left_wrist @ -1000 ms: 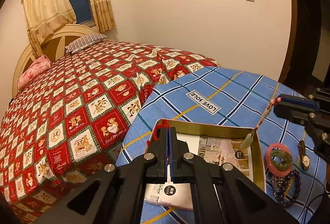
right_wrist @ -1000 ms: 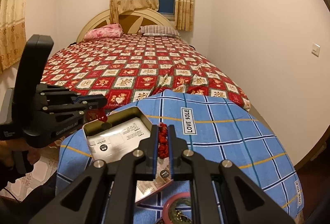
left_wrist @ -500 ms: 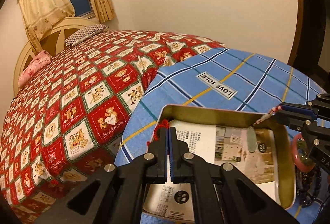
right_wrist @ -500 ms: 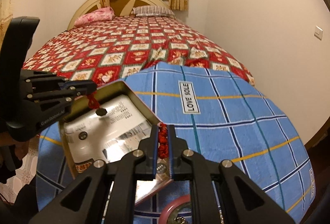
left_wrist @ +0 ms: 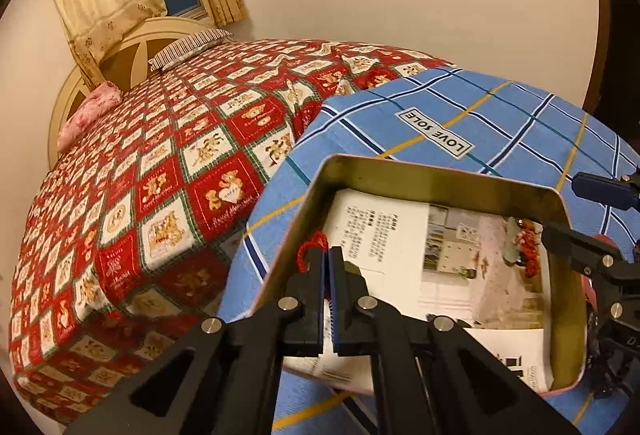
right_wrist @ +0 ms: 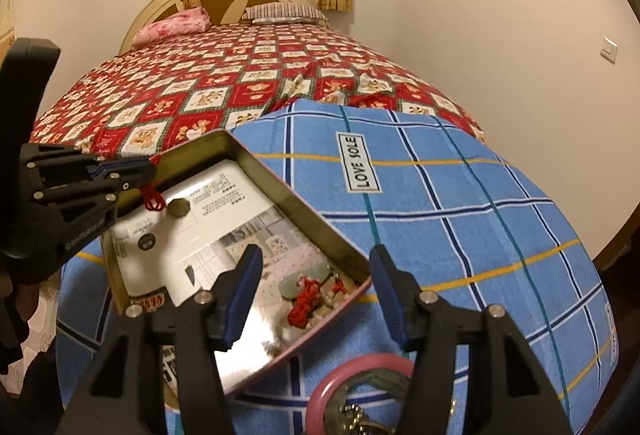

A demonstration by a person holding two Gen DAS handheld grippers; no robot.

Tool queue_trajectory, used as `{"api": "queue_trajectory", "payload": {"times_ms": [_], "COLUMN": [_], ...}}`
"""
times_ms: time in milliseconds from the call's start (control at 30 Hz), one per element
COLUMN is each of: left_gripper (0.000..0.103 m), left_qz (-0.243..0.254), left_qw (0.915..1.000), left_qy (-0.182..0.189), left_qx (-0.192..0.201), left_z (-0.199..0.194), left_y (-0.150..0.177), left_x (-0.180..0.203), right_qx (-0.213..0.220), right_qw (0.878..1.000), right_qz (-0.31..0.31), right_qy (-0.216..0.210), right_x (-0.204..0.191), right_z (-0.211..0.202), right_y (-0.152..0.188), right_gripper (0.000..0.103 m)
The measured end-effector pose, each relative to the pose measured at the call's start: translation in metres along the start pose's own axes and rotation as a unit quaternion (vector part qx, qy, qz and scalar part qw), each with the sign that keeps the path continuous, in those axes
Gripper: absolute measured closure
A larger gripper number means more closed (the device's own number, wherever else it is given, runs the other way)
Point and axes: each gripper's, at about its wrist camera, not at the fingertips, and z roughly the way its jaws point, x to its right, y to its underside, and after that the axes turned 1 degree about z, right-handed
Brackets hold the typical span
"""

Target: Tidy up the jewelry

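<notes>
Gold-coloured metal forms the shallow tin (left_wrist: 436, 177), which lies open on a blue checked cloth (right_wrist: 460, 195) bearing a "LOVE SOLE" label (right_wrist: 362, 163). A printed paper sheet (left_wrist: 384, 231) lines the floor of the tin.

Left gripper (left_wrist: 329, 259): its fingers are clenched on a red cord (left_wrist: 310, 249), whose loops stick out just beyond the tips. In the right wrist view the same gripper (right_wrist: 150, 167) reaches over the tin's far left corner, the red cord (right_wrist: 153, 199) hanging from its tips beside a small dark bead (right_wrist: 179, 207) over the paper.

Right gripper (right_wrist: 314, 263): its fingers have just been opening and now stand released, with nothing pressed between them. They straddle the near right edge of the tin. Below the gap, inside the tin, lies the other end of the necklace: a bunched red cord heap (right_wrist: 306, 297) with a pale green pendant (right_wrist: 298, 285), resting on the paper against the tin's wall. In the left wrist view this heap (left_wrist: 528, 255) shows just beside the right gripper's lower finger (left_wrist: 576, 247).

A pink bangle (right_wrist: 360, 367) lies on the cloth outside the tin, near the right gripper's base, with other small jewellery inside its ring, too blurred to name.

Behind the cloth spreads a bed with a red patterned quilt (left_wrist: 160, 195).
</notes>
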Motion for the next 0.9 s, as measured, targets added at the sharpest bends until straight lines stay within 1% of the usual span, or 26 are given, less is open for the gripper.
{"api": "queue_trajectory", "payload": {"times_ms": [33,100,167,233,267,333,367,400,433,500,600,700,767,800,900], "left_gripper": [0.102,0.101,0.101,0.101,0.101,0.099,0.091,0.073,0.046,0.024,0.024,0.024,0.024,0.024,0.025], "left_qz": [-0.003,-0.010,-0.016,-0.018,-0.019,-0.029,-0.034,-0.035,-0.035,-0.038,-0.053,-0.062,-0.068,-0.076,-0.104], "left_qw": [1.0000,0.9999,0.9998,0.9997,0.9995,0.9989,0.9984,0.9983,0.9981,0.9979,0.9972,0.9972,0.9974,0.9969,0.9936], "left_qy": [-0.001,0.007,0.012,0.015,0.027,0.038,0.045,0.048,0.050,0.049,0.051,0.039,0.022,0.021,0.041], "left_qx": [-0.003,-0.006,-0.004,-0.003,0.001,0.001,0.002,0.003,0.006,0.017,0.014,0.013,0.001,-0.005,-0.012], "left_z": [0.000,-0.001,-0.004,-0.006,-0.008,-0.010,-0.011,-0.013,-0.015,-0.019,-0.021,-0.023,-0.021,-0.020,-0.022], "left_y": [0.001,0.004,0.005,0.004,0.003,0.002,0.001,0.001,0.001,0.001,0.002,0.004,0.007,0.010,0.020], "left_x": [0.001,0.002,0.003,0.005,0.005,0.002,0.001,0.001,0.000,-0.002,-0.007,-0.011,-0.014,-0.018,-0.028], "right_qx": [0.000,0.002,0.006,0.011,0.014,0.017,0.017,0.018,0.018,0.021,0.025,0.029,0.031,0.032,0.039], "right_qw": [1.000,1.000,1.000,1.000,1.000,1.000,1.000,1.000,1.000,1.000,0.999,0.999,0.999,0.999,0.998], "right_qz": [0.000,0.003,0.010,0.014,0.016,0.019,0.019,0.020,0.020,0.021,0.026,0.031,0.035,0.036,0.038], "right_qy": [0.002,0.008,0.008,0.005,0.004,0.003,0.003,0.003,0.002,0.003,0.001,0.001,0.004,0.005,0.016], "right_x": [0.000,0.001,0.002,0.004,0.005,0.006,0.006,0.005,0.005,0.005,0.007,0.010,0.013,0.014,0.021], "right_z": [-0.001,-0.006,-0.010,-0.015,-0.017,-0.020,-0.020,-0.021,-0.022,-0.025,-0.029,-0.035,-0.041,-0.043,-0.054], "right_y": [0.002,0.005,0.007,0.009,0.009,0.010,0.010,0.011,0.011,0.013,0.015,0.018,0.021,0.023,0.030], "right_gripper": [0.044,0.037,0.033,0.033,0.032,0.032,0.032,0.032,0.032,0.032,0.032,0.032,0.032,0.031,0.026]}}
